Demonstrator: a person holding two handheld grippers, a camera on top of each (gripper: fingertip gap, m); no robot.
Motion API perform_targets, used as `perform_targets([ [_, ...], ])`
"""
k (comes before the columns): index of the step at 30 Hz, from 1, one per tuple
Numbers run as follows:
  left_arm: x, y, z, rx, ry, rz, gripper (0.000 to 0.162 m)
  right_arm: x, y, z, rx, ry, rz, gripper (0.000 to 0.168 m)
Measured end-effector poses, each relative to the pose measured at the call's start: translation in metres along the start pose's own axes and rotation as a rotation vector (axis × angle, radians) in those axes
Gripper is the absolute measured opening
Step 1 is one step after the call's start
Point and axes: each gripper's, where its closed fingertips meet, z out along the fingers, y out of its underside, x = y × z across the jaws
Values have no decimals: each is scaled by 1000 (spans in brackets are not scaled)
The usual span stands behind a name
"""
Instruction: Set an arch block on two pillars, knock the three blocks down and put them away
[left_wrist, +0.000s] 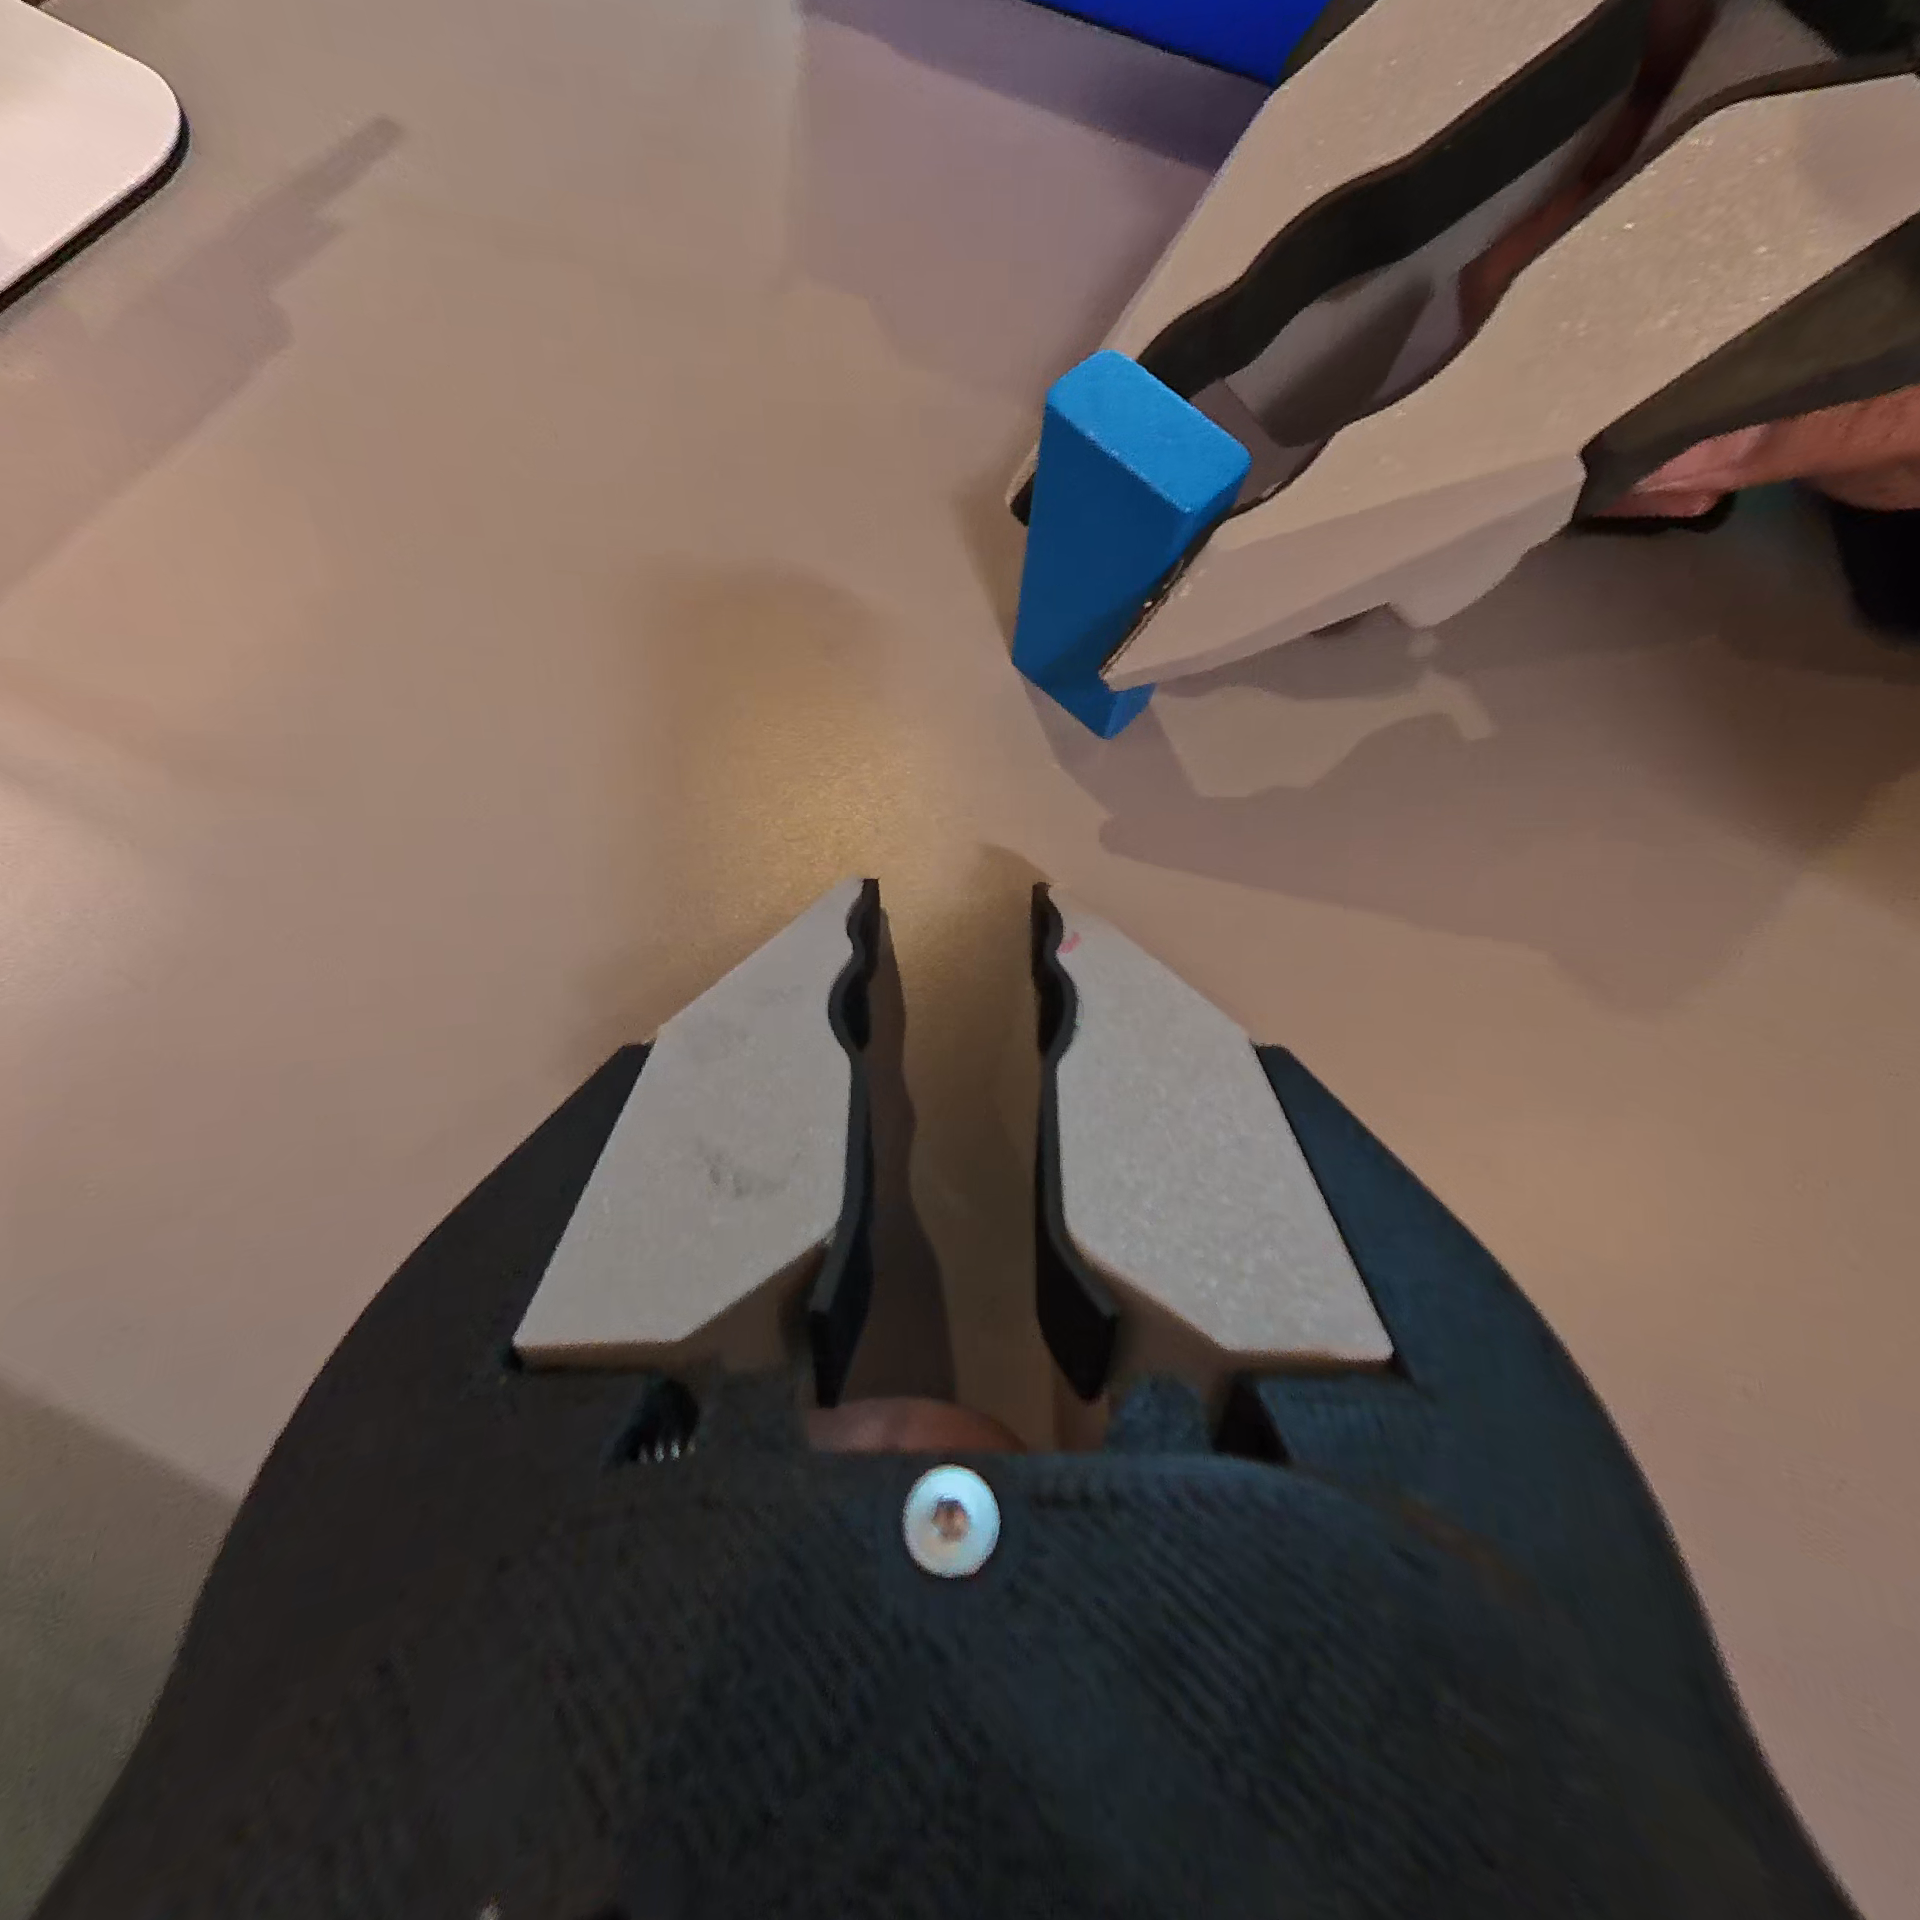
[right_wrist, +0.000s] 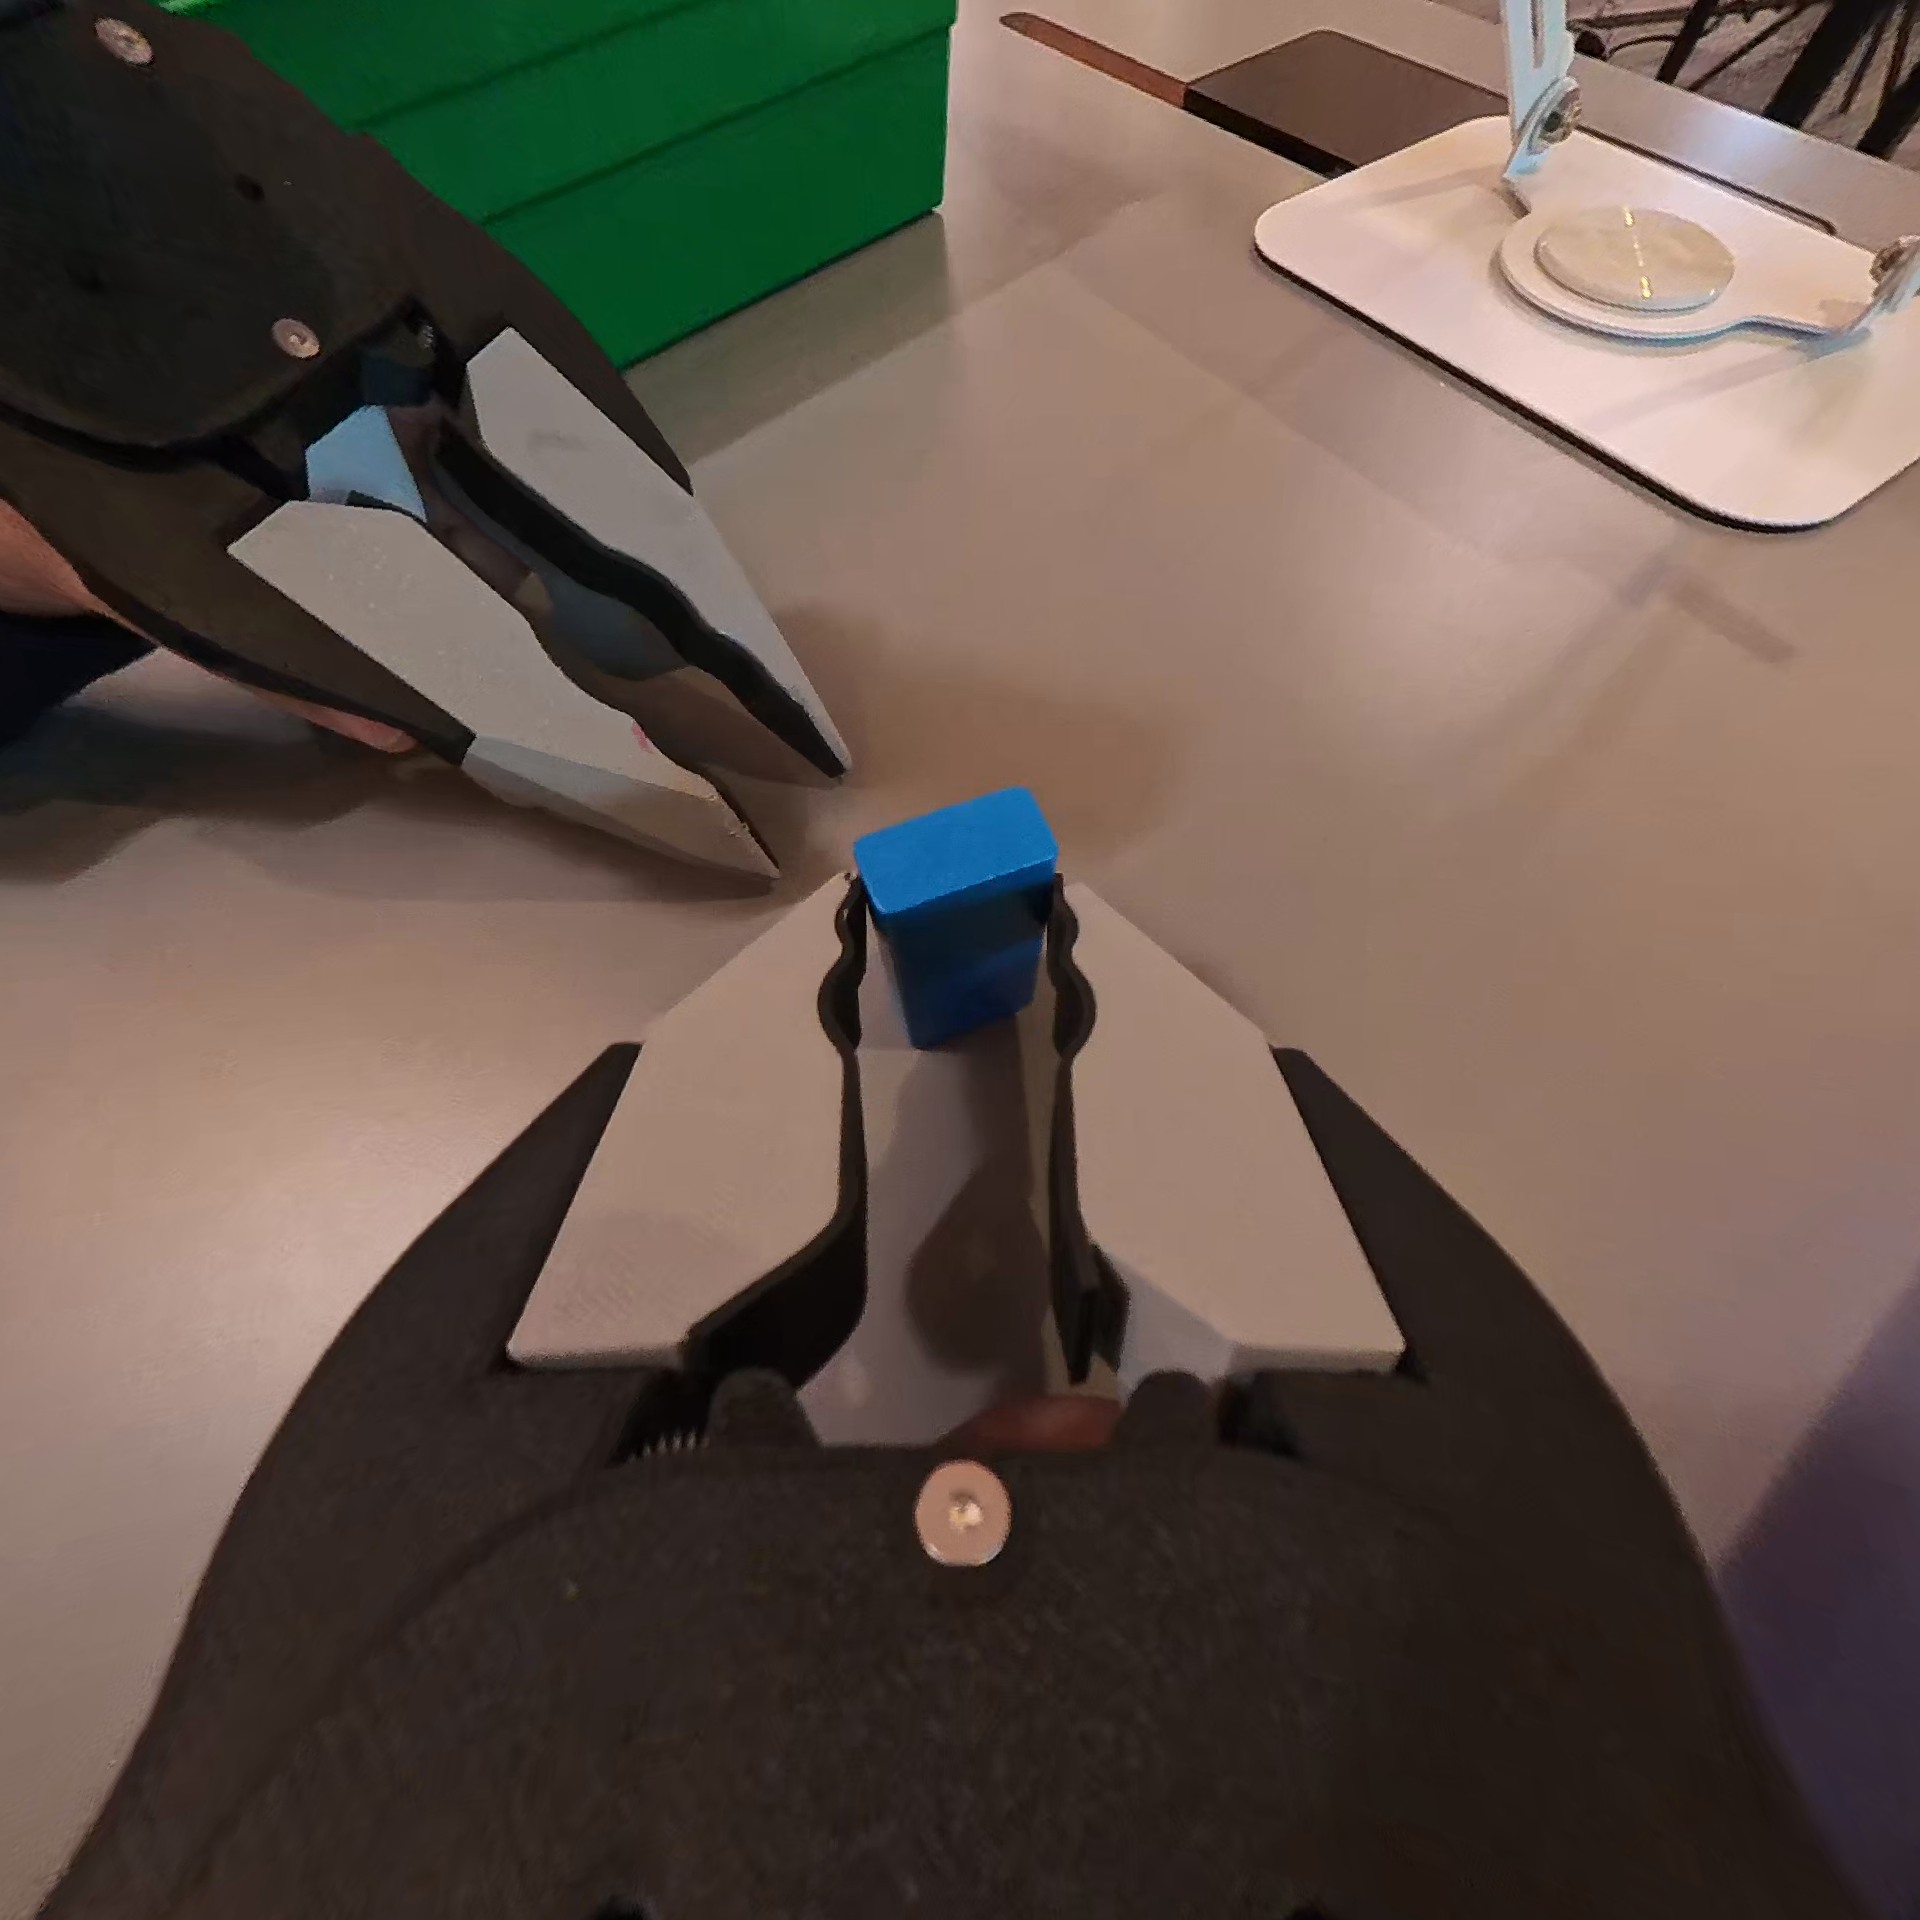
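Note:
A blue pillar block (right_wrist: 951, 862) stands upright between the fingertips of my right gripper (right_wrist: 954, 885), which is shut on it. In the left wrist view the block (left_wrist: 1112, 540) has its lower end at or just above the tabletop, with my right gripper (left_wrist: 1081, 603) reaching in from the upper right. My left gripper (left_wrist: 954, 899) is open and empty, low over the table, pointing at the spot just left of the block. In the right wrist view, my left gripper (right_wrist: 805, 821) comes in from the left, its tips close to the block. No other block is in view.
A green box (right_wrist: 675, 156) stands behind my left gripper. A white stand base (right_wrist: 1558, 343) and a dark flat pad (right_wrist: 1330, 94) lie at the far right. The base's corner (left_wrist: 62, 156) and a blue object (left_wrist: 1174, 31) show at the top of the left wrist view. From the right gripper's tips to the blue object (left_wrist: 1174, 31) is close to 20 cm.

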Motion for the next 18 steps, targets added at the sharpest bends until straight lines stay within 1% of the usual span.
perform_targets([
  [3,1,0,0,-3,4,1,27,5,2,-3,-8,-15,-50,31],
  [7,2,1,1,-8,7,7,27,14,6,-8,-11,-47,-72,31],
  [10,3,2,1,-13,10,11,27,11,7,-9,-12,-95,-83,31],
  [18,3,3,1,-19,18,6,28,10,12,-11,-37,-164,-42,31],
])
